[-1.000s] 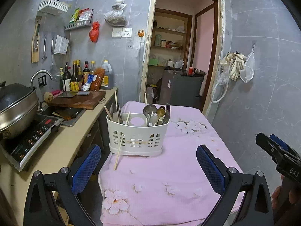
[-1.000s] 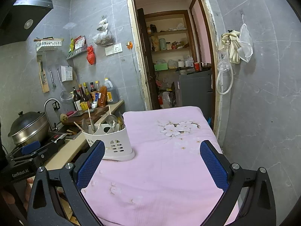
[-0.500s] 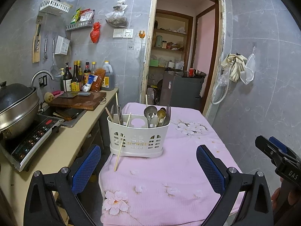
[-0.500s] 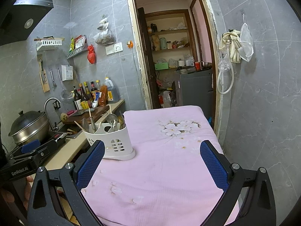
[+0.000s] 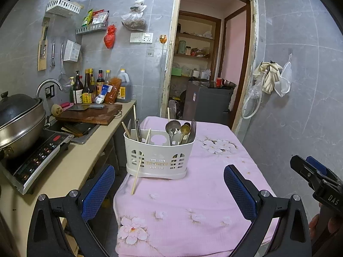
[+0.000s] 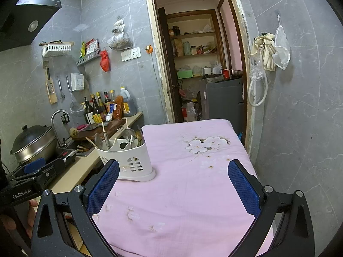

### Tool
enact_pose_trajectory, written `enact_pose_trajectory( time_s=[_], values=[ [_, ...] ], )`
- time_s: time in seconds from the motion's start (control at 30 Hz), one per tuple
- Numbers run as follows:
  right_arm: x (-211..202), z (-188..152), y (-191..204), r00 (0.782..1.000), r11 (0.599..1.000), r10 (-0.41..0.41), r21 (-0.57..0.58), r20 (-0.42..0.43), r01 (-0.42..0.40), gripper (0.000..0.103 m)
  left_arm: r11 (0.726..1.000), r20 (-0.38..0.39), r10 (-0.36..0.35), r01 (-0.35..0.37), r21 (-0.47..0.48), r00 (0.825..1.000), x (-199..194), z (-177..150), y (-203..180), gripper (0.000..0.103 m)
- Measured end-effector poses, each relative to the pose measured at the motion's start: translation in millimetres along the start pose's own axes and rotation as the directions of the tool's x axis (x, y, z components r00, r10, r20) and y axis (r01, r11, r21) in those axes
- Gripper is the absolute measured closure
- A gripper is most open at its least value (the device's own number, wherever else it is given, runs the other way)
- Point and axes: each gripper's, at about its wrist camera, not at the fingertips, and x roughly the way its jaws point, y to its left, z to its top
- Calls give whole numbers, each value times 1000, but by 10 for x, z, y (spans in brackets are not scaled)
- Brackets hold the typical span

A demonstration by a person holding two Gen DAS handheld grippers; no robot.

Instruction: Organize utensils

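Pretty cramped little kitchen, grey marbled tile walls (image 5: 300, 111) all round. On the left there's a beige bench (image 5: 70, 167) with an induction cooker (image 5: 40, 156) and a big steel pot (image 5: 19, 120) on it, then a sink with a curved tap (image 5: 48, 85), a worn wooden chopping board (image 5: 90, 114) and a row of sauce bottles (image 5: 92, 87) against the wall. A white wall basket (image 5: 63, 6) and a red bag (image 5: 109, 36) hang up high. The open doorway (image 5: 212, 64) shows pantry shelves; rubber gloves (image 5: 269, 76) hang on a hook beside it. Range hood (image 6: 27, 17) sits top left.
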Motion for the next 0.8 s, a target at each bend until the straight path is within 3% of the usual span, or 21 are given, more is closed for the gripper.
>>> enact_pose_trajectory(
  time_s=[0.8],
  values=[
    [-1,-10,22,1000,1000,0,1,-3,0,3,1000,0,-1,1,2,1000,0,1,10,1]
  ],
)
